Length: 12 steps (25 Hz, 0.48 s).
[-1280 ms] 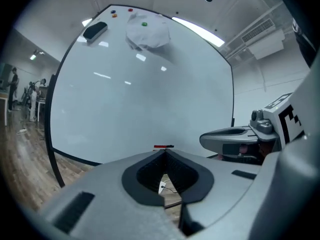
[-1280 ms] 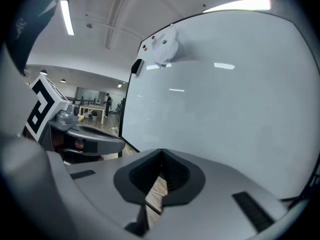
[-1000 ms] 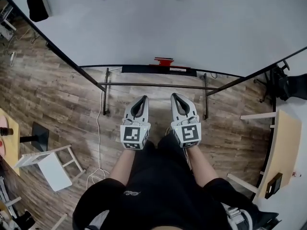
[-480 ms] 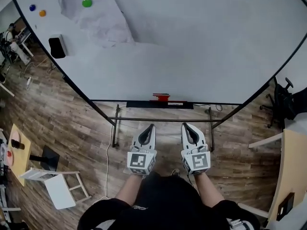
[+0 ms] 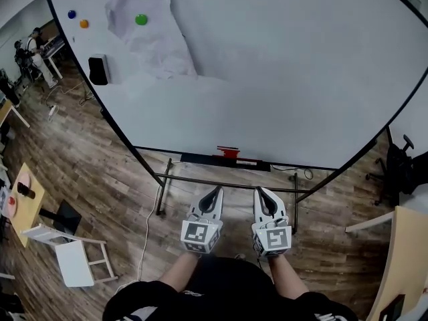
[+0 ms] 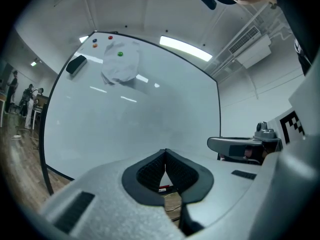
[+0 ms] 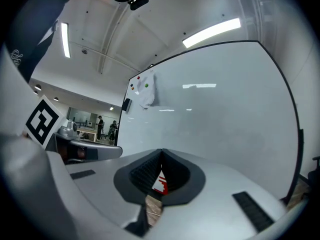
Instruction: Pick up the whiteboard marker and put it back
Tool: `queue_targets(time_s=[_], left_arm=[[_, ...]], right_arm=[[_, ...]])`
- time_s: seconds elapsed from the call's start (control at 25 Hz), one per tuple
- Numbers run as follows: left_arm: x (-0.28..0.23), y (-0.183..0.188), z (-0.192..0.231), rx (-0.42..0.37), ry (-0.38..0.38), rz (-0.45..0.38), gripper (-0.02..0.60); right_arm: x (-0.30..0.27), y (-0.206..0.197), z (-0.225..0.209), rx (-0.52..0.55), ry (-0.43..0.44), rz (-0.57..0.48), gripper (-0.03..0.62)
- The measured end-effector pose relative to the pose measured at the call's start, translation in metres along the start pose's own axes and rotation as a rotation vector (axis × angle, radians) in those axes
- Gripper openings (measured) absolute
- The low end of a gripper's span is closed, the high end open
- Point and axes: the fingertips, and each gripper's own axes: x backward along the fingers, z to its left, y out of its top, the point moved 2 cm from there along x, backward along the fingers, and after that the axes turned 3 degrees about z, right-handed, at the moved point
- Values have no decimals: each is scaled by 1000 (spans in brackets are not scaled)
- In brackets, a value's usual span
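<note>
A large whiteboard (image 5: 287, 79) on a stand faces me. On its black tray (image 5: 200, 158) sits a small red object (image 5: 229, 152) beside a thin red-and-white piece (image 5: 247, 161); which one is the marker is too small to tell. My left gripper (image 5: 214, 191) and right gripper (image 5: 261, 192) hover side by side in front of the tray, level and short of it. Both are shut with nothing between the pads. In the right gripper view, the red object (image 7: 160, 183) shows through the gap below the closed jaw tips (image 7: 161, 153). The left gripper (image 6: 165, 151) points at the board.
A black eraser (image 5: 98, 70), coloured magnets and a crumpled paper (image 5: 157, 42) pinned by a green magnet (image 5: 141, 19) are on the board's upper left. The stand's crossbar (image 5: 227, 182) runs below the tray. A white stool (image 5: 70, 253) and a cable (image 5: 143, 246) lie left on the wood floor; a desk (image 5: 401, 246) stands right.
Both grippers have risen and moved toward the board, staying shut and side by side. My view has tilted up, so the board's upper part with magnets and paper now shows.
</note>
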Motion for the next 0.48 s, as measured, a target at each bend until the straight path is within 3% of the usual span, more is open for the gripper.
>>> queue_targets(time_s=[0.48], left_arm=[[13,5,-1,-21,24,-19,6]], right_arm=[[7,1,4,21,17,-2,3]])
